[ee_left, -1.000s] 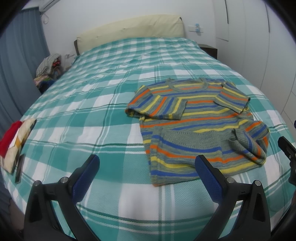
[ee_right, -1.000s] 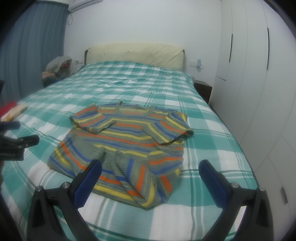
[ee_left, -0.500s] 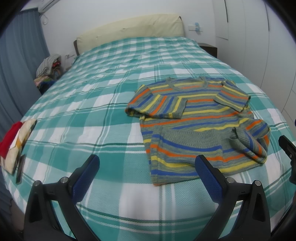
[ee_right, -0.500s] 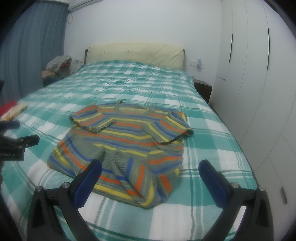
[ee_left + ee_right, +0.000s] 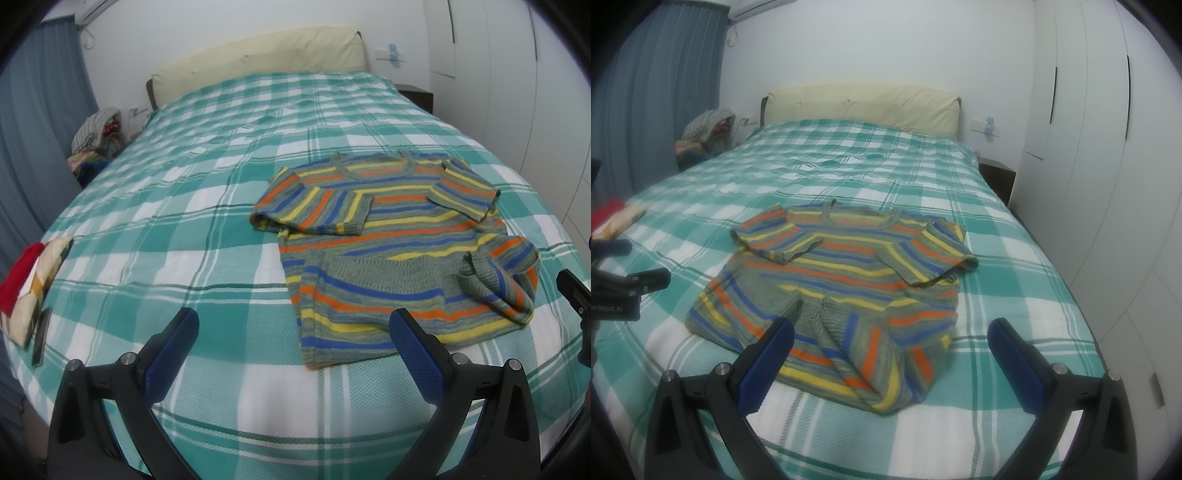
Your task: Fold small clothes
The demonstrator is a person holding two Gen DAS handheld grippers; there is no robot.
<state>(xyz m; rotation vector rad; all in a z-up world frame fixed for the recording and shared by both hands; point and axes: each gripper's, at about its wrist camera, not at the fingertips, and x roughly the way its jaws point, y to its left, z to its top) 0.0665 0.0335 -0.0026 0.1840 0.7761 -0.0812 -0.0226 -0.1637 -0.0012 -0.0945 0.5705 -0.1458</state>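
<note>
The striped sweater (image 5: pixel 399 251) lies on the bed (image 5: pixel 184 229), right of center in the left view and center in the right view, sleeves folded in and hem bunched. Both the left tool (image 5: pixel 291 343) and right tool (image 5: pixel 890 350) hover at bottom frame, spread wide, holding nothing.

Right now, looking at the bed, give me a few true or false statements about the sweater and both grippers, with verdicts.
1. The striped sweater lies on the checked bedspread. True.
2. The left gripper is shut on the sweater. False: it is open and holds nothing.
3. Both sleeves are folded in over the sweater's chest. True.
4. The right gripper is shut. False: it is open, holding nothing.
5. The sweater's bottom hem lies flat. False: it is partly turned up and rumpled.
</note>
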